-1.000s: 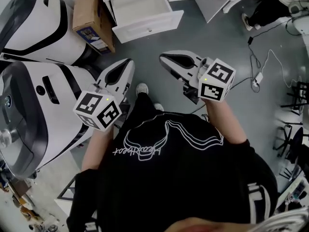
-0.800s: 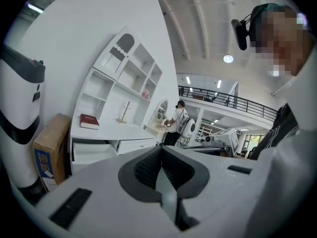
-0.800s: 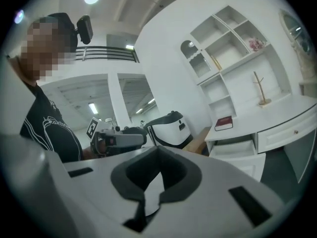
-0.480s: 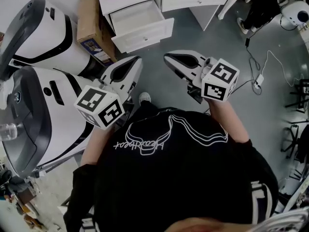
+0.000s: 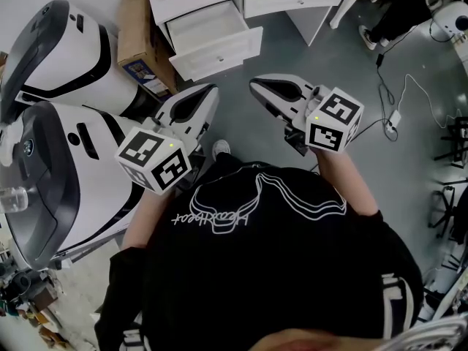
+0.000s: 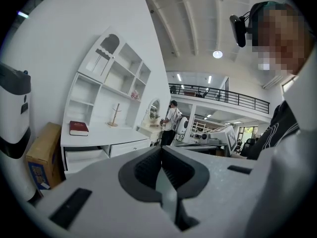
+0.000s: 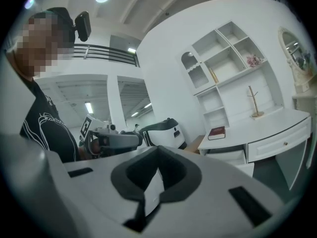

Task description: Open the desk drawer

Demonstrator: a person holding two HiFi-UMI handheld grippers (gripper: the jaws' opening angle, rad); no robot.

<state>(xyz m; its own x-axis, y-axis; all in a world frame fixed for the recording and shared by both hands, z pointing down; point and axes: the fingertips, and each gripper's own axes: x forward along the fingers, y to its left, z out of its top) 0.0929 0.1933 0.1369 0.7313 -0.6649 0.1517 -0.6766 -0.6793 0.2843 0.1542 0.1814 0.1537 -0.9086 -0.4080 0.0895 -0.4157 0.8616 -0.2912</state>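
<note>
Drawer [image 5: 214, 36] stands out at upper centre; we judge left gripper [image 5: 205, 93] nearer than right gripper [image 5: 260, 88]; both closed, empty.

The person held both grippers out in front of the chest, side by side, each pointing forward and roughly level. The left gripper [image 5: 208, 92] had its jaws closed together with nothing between them, and the left marker cube [image 5: 155, 159] sat just ahead of the left forearm [image 5: 140, 221]. The right gripper [image 5: 257, 86] likewise had its jaws pressed together and empty, with the right marker cube [image 5: 333, 121] ahead of the bare right forearm [image 5: 344, 185]. The two tips angled toward each other, near but apart.
</note>
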